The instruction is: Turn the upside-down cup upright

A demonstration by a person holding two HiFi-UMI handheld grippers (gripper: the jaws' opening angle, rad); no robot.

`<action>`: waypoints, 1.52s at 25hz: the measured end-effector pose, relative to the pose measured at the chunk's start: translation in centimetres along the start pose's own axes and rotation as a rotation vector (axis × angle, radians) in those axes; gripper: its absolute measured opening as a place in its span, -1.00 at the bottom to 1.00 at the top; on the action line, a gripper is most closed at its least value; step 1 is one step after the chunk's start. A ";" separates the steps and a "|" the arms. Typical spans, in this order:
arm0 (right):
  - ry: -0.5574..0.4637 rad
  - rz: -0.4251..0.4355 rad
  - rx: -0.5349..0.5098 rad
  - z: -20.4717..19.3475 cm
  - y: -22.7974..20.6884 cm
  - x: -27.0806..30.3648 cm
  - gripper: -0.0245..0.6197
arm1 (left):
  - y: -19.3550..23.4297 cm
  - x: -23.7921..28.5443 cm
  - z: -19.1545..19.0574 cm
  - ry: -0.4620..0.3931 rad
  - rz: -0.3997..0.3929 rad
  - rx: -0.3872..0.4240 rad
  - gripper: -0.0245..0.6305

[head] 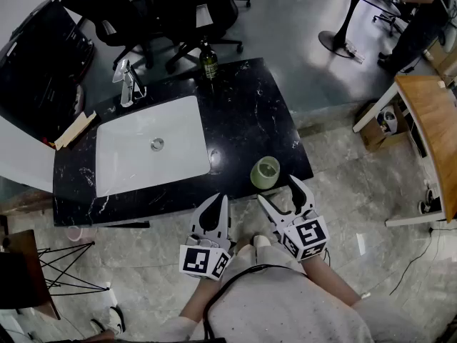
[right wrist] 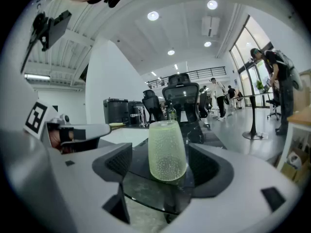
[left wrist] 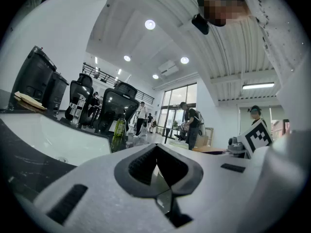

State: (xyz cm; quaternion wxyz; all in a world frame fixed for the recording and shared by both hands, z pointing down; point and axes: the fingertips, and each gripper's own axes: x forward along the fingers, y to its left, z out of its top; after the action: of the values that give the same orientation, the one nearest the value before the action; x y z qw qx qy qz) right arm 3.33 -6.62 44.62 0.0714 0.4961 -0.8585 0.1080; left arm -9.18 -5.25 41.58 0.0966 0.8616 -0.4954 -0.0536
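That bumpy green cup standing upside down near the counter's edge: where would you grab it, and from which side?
Grip the cup around the middle of its side wall, coming in level from the counter's near edge, where the right gripper has open jaws either side. It stands mouth-down, so the top offers no rim, and a side hold probably leaves room to roll it upright.

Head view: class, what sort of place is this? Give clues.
Probably an open-plan office or lab: a black marble counter with a white sink, office chairs behind it, a wooden desk.
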 end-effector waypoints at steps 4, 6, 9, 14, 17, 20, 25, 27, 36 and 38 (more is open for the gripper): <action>0.036 -0.017 -0.051 -1.2 -0.9 2.3 0.17 | 0.7 0.4 -0.4 -0.004 0.019 0.007 -0.90; 0.050 -0.021 -0.062 -1.7 -1.2 3.2 0.17 | 1.0 0.6 -0.7 -0.006 0.031 0.008 -0.90; 0.069 -0.030 -0.077 -2.6 -1.6 4.0 0.17 | 1.2 0.7 -1.2 -0.007 0.039 0.004 -0.90; 0.107 -0.044 -0.116 -3.5 -1.8 4.7 0.17 | 1.1 1.0 -1.8 -0.014 0.038 -0.002 -0.90; 0.108 -0.060 -0.144 -3.3 -1.7 4.8 0.17 | 1.2 1.0 -2.0 -0.021 0.044 -0.005 -0.90; 0.110 -0.074 -0.162 -3.6 -1.9 4.8 0.16 | 1.2 1.0 -2.3 -0.025 0.047 -0.006 -0.90; 0.128 -0.061 -0.160 -3.5 -1.8 4.8 0.13 | 1.1 1.1 -2.5 -0.030 0.055 -0.009 -0.90; 0.142 -0.046 -0.149 -3.6 -1.9 4.8 0.11 | 1.1 1.0 -2.4 -0.031 0.057 -0.011 -0.90; 0.138 0.082 0.146 -1.4 -0.9 4.1 0.11 | 0.7 1.0 -0.8 -0.030 0.074 -0.022 -0.90; 0.140 0.120 0.241 -0.9 -0.4 4.0 0.11 | 0.7 1.0 -0.3 -0.032 0.080 -0.026 -0.90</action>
State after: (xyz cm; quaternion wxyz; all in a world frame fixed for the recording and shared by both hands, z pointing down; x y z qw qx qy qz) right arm 1.73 -9.96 46.47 0.0642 0.4403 -0.8603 0.2487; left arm -9.27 -6.41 42.00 0.1020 0.8389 -0.5301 -0.0697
